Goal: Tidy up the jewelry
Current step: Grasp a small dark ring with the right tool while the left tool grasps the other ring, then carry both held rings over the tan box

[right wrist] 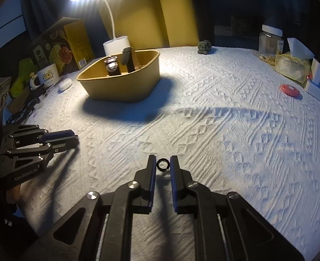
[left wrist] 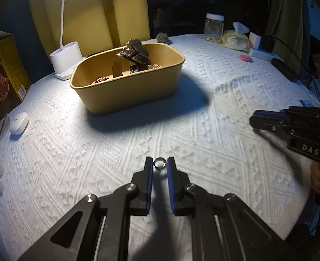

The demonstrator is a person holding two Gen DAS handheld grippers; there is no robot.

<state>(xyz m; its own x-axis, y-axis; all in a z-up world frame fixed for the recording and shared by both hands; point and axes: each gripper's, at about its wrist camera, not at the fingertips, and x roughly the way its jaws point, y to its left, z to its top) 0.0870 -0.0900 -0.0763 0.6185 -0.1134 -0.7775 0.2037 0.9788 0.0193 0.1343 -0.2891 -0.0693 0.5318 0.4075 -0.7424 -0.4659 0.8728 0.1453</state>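
My left gripper (left wrist: 160, 164) is shut on a silver ring (left wrist: 159, 163), held between its blue pads just above the white cloth. My right gripper (right wrist: 163, 164) is shut on a black ring (right wrist: 162, 164) in the same way. Each gripper shows in the other's view: the right gripper (left wrist: 258, 121) at the right, the left gripper (right wrist: 73, 139) at the left. A tan paper box (left wrist: 125, 91) stands further back and holds brown watch straps (left wrist: 131, 56) and other jewelry; it also shows in the right wrist view (right wrist: 120, 87).
A white lamp base (left wrist: 66, 61) stands behind the box. A white earbud case (left wrist: 18, 122), a printed carton (left wrist: 5, 69) and a mug (right wrist: 48, 76) sit at the left. A jar (right wrist: 270, 40), tissue pack (right wrist: 292, 63), red disc (right wrist: 290, 89) and a small figurine (right wrist: 204, 46) sit at the back right.
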